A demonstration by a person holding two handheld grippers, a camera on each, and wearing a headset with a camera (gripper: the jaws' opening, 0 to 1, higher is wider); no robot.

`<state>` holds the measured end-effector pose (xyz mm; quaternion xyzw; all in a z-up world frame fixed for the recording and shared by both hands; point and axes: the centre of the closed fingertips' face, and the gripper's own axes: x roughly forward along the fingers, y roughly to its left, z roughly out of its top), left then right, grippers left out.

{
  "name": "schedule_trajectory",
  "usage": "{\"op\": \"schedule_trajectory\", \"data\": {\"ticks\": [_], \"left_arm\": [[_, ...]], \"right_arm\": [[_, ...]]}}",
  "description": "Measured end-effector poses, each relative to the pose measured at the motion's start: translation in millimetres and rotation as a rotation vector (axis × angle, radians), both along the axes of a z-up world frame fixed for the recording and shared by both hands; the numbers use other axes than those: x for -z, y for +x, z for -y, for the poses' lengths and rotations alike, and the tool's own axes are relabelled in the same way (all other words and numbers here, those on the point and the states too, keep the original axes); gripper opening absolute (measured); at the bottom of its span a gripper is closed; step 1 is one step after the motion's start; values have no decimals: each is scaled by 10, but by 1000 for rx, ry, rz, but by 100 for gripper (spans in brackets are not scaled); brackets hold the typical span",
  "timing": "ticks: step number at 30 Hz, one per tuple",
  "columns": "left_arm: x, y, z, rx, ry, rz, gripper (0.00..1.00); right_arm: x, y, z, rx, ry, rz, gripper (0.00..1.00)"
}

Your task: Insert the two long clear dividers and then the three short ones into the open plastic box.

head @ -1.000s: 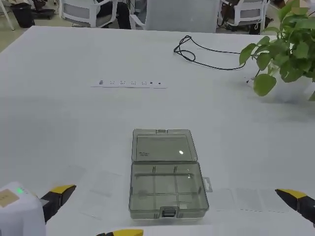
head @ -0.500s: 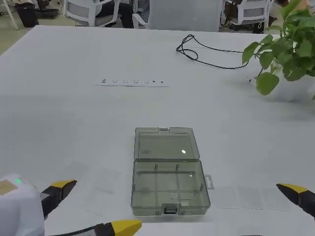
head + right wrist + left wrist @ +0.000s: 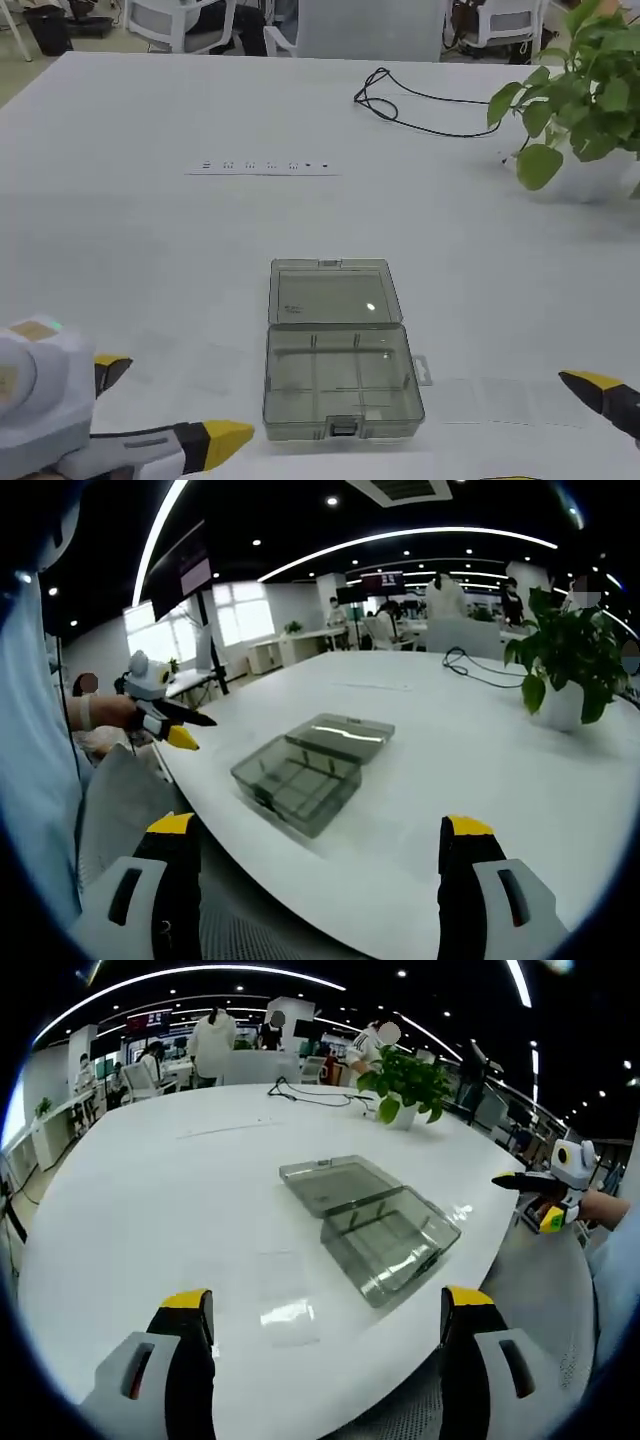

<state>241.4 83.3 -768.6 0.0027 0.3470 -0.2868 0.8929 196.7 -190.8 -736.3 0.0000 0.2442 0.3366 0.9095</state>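
The smoky clear plastic box (image 3: pixel 338 385) lies open at the near middle of the white table, its lid (image 3: pixel 333 293) folded flat behind it. Faint partition lines show inside its base. Clear divider sheets lie flat on the table left of the box (image 3: pixel 208 368) and right of it (image 3: pixel 500 402); they are hard to make out. My left gripper (image 3: pixel 170 402) hovers open and holds nothing at the near left, over the left dividers (image 3: pixel 285 1290). My right gripper (image 3: pixel 320 825) stands open and holds nothing at the near right, with one yellow fingertip (image 3: pixel 590 384) near the right dividers.
A potted green plant (image 3: pixel 575 100) stands at the far right. A black cable (image 3: pixel 400 100) loops near it. A flat white strip with small marks (image 3: pixel 262 167) lies across the middle far part. Office chairs line the table's far edge.
My left gripper has come up and a little to the left, showing more of its body. The right gripper has hardly moved. The box and dividers lie as before.
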Motion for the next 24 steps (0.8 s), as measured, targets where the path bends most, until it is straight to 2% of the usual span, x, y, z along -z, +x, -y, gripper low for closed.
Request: {"op": "schedule_trajectory", "data": {"ticks": [2,9,11,15,19,24], "left_arm": [[61,19,-20,4,18,-22,95],[231,61,-40,26,78,-70,87],[251,79,-32,24,81,-70,84],[353,101,-35,31,112,-96,79],[422,115,-17,34,121,-115,69],[522,145,-41,23,145,-145,60]], "right_arm": [[10,-4,11,1,-1,-4,100],[27,-10,11,4,3,-13,100],[29,-9,7,3,3,-14,100],[38,-6,2,2,5,-16,100],[47,-4,3,3,8,-19,100],[65,-11,12,7,10,-24,100]]}}
